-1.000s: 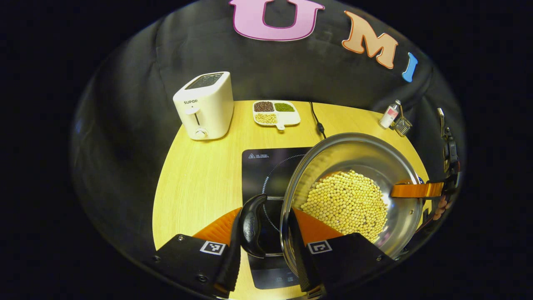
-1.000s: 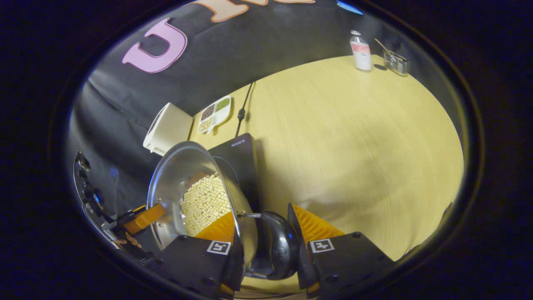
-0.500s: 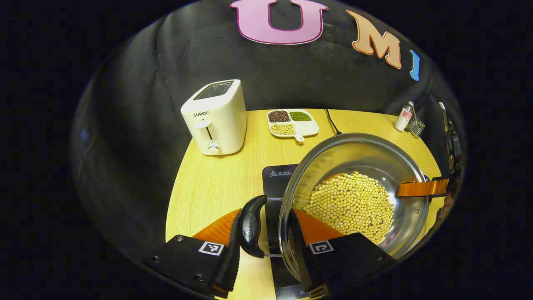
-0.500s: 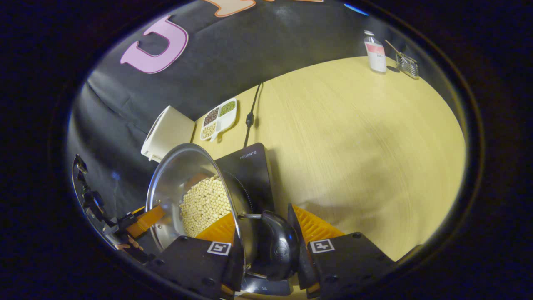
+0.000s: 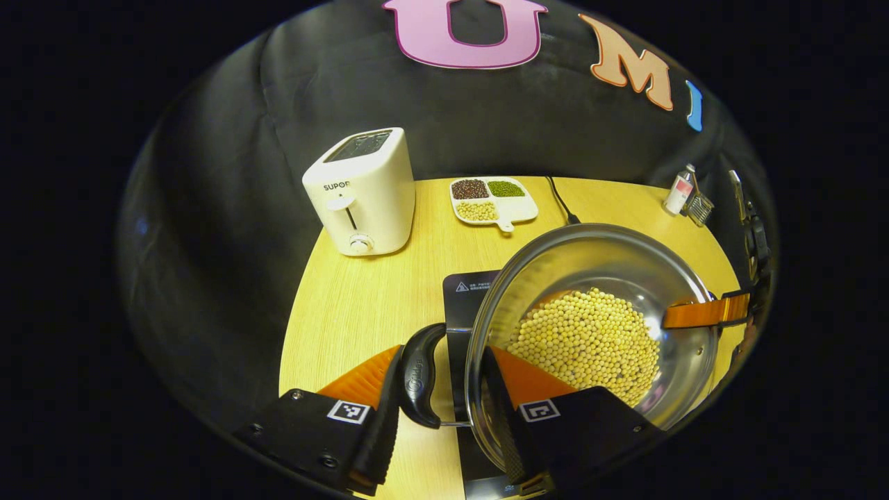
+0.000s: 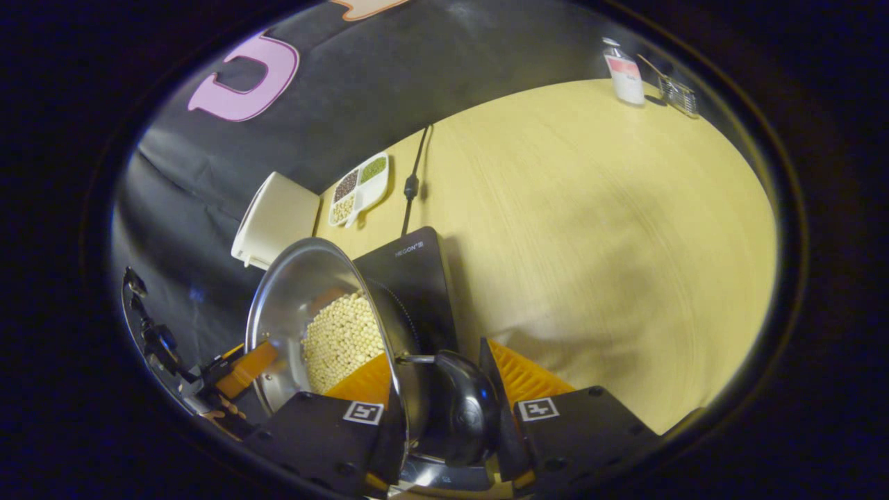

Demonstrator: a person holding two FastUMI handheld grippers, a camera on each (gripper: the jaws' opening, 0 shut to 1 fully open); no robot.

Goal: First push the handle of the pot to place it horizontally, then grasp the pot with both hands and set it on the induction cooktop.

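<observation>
Done: I have the left gripper [image 5: 444, 389] and right gripper [image 6: 444, 410] each pinching a pot [image 5: 590, 278] handle
Pot: above the induction cooktop [image 6: 410, 278]
Left: set it down

pot [image 5: 590, 278] over cooktop [image 5: 467, 295], toaster [image 5: 361, 191] behind left, tray [image 5: 517, 208] behind

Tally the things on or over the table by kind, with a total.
Pot: 1
Cooktop: 1
Toaster: 1
Bean tray: 1
Bottle: 1
Wire basket: 1
Cord: 1
Total: 7
</observation>
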